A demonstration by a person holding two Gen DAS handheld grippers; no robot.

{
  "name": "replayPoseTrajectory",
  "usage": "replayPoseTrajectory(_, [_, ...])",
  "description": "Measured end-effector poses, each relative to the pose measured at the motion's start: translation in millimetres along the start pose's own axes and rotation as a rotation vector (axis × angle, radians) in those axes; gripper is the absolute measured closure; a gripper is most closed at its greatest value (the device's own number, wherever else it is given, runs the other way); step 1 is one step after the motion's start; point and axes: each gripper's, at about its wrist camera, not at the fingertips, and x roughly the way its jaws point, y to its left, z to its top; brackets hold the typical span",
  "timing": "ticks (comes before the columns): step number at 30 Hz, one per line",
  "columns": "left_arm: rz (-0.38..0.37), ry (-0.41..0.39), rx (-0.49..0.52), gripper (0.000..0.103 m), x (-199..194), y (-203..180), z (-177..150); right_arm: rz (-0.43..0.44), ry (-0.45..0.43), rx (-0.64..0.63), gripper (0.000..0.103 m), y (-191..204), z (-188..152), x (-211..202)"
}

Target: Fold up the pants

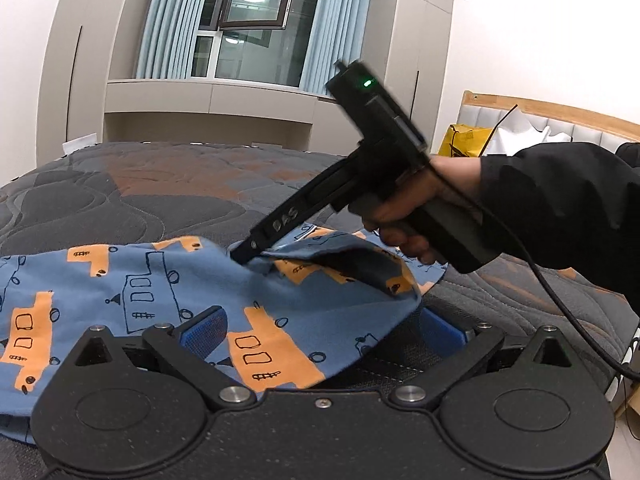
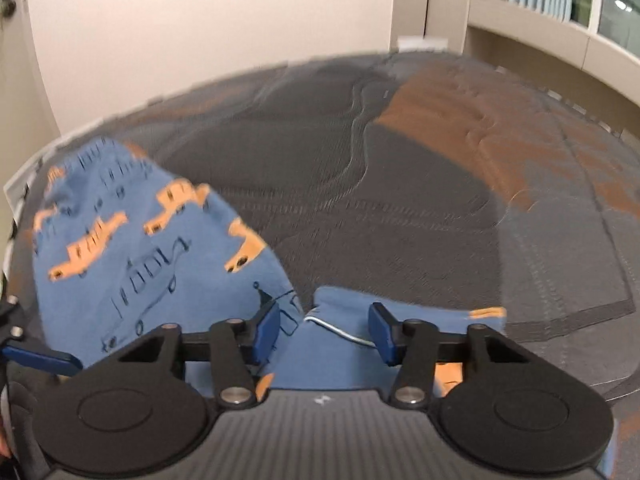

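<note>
The blue pants (image 1: pixel 168 284) with orange and outlined vehicle prints lie spread on the dark quilted bedspread (image 1: pixel 120 188), running from 9 o'clock toward the centre of the left wrist view. The left gripper (image 1: pixel 324 328) sits low at 6 o'clock with its blue pads spread wide; the pants' edge drapes across the gap between them, one pad above the cloth and the other below it, and nothing is pinched. Over at 3 o'clock the person's right hand (image 1: pixel 416 216), in a black sleeve, holds the right gripper (image 1: pixel 244 256) by its handle, nose tilted down onto a lifted fold of the pants near centre. From this side its tips meet the raised cloth, but whether they actually clamp it cannot be told. The right wrist view settles the opening: the right gripper (image 2: pixel 324 328) has its blue pads standing apart, blue fabric and a thin white cord (image 2: pixel 340 330) lying between them, untouched by either pad. The rest of the pants (image 2: pixel 132 248) fan out toward 9 o'clock. A yellow bag (image 1: pixel 464 140) rests by the headboard at 2 o'clock; its contents cannot be made out.
</note>
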Motion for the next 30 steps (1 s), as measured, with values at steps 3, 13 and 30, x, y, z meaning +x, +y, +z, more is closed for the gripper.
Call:
replayPoseTrajectory(3, [-0.001, -0.001, -0.002, 0.001, -2, 1, -1, 0.011, -0.01, 0.034, 0.089, -6, -7, 2])
replayPoseTrajectory(13, [-0.037, 0.003, 0.051, 0.001, 14, -14, 6, -0.121, -0.213, 0.17, 0.097, -36, -40, -65])
replayPoseTrajectory(30, [-0.087, 0.129, 0.214, 0.062, 72, -64, 13, -0.275, -0.288, 0.554, 0.094, -96, -194, -151])
